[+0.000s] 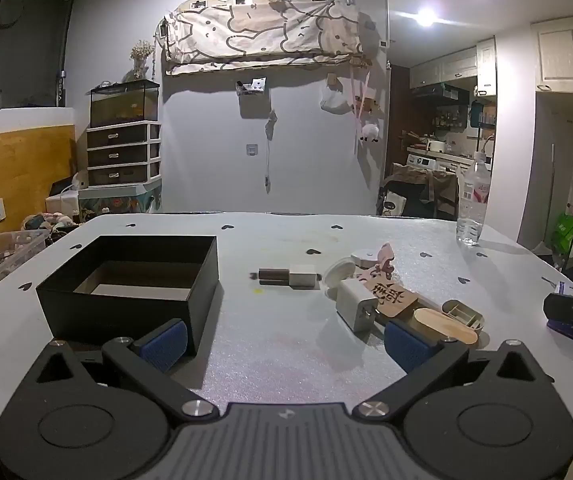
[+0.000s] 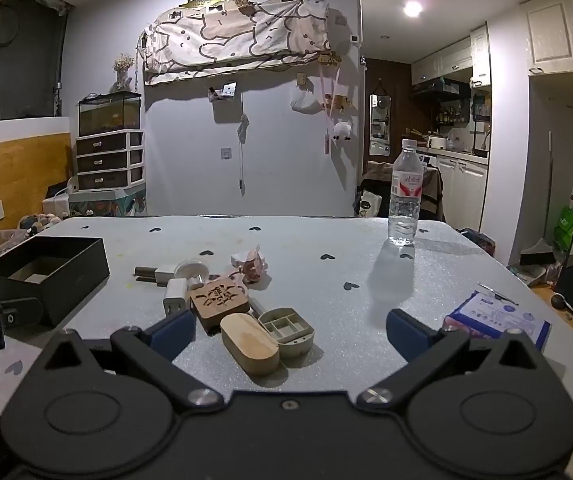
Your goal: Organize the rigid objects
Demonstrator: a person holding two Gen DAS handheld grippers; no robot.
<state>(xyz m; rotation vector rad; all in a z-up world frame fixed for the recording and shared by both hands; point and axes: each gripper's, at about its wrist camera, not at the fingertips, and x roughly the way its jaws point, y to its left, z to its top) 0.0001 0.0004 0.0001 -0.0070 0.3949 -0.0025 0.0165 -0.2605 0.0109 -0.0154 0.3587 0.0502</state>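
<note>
Both jaws spread wide, nothing gripped: left gripper [image 1: 286, 344] beside the empty open black rectangular box [image 1: 134, 284], right gripper [image 2: 292, 334] facing the oval wooden case [image 2: 249, 344] in the clutter right of it, presumably staged for sorting.

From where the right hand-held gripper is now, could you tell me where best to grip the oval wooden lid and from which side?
Probably grip the oval wooden lid across its narrow width, on the two long straight sides, coming down from above. It lies flat on the table, too low to catch from the side, and its rounded ends may slip. It leans against the grey tray, so shift it clear first.
</note>
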